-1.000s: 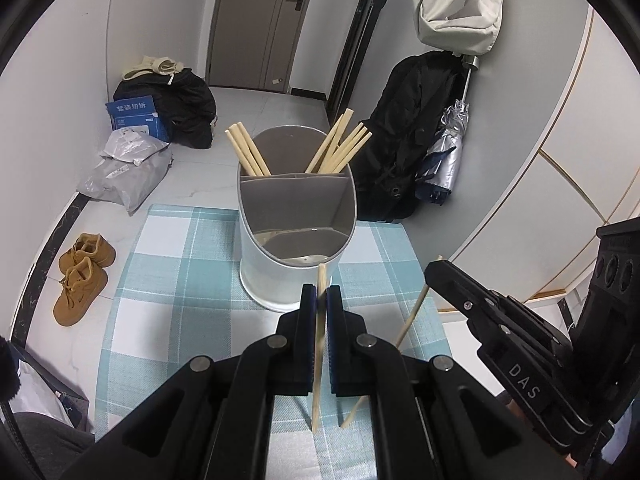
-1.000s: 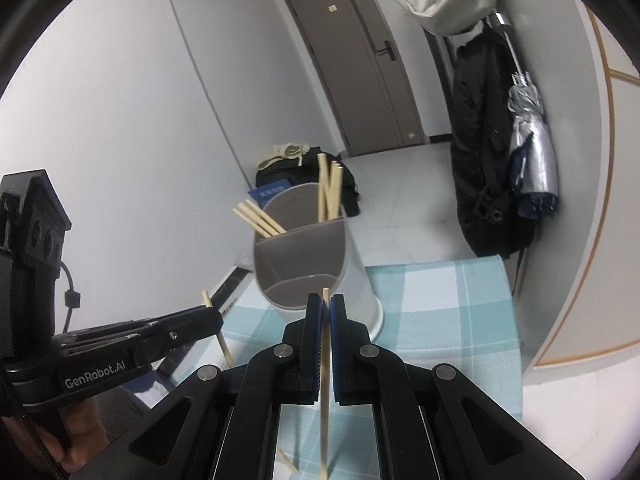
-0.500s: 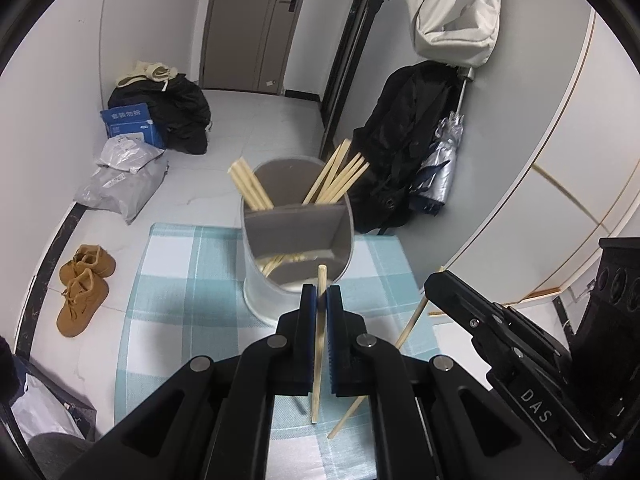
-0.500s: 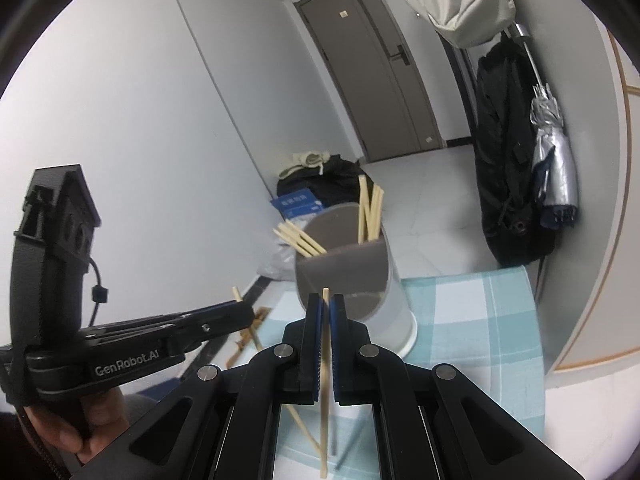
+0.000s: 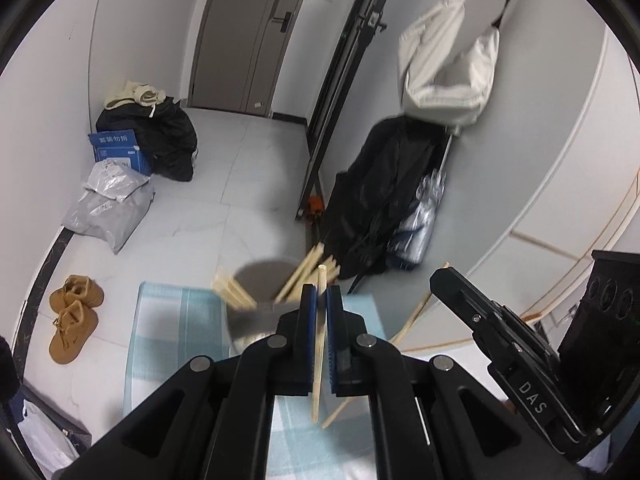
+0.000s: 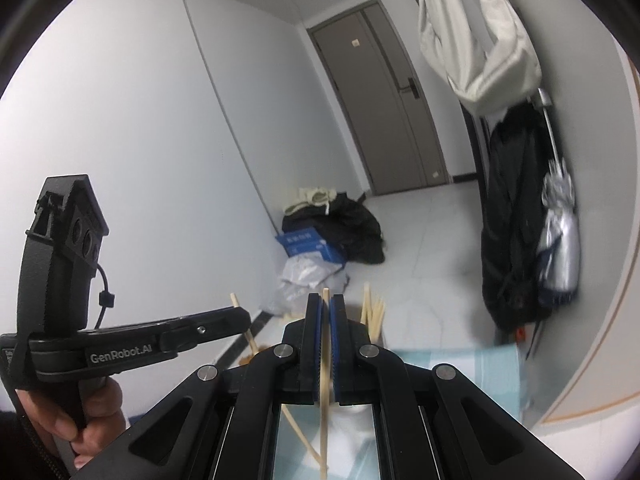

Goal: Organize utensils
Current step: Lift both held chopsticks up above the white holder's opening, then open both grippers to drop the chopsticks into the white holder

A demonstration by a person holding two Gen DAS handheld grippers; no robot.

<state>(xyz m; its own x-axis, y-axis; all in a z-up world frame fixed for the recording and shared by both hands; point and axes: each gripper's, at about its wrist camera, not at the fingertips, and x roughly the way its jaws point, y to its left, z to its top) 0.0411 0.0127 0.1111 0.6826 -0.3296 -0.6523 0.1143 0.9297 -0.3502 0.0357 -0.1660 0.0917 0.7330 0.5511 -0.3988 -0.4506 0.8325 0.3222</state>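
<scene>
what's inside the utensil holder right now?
Utensil holder: chopsticks lean in its far compartment, in a left bunch and a right bunch. The near compartment and the bottom are hidden behind the left gripper.

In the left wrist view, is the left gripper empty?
No: the left gripper is shut on a single wooden chopstick, which runs between its blue pads and sticks out at both ends.

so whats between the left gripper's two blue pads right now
A single wooden chopstick, clamped upright between the left gripper pads, its tip poking above them. The left wrist view shows this, with the utensil holder behind.
</scene>
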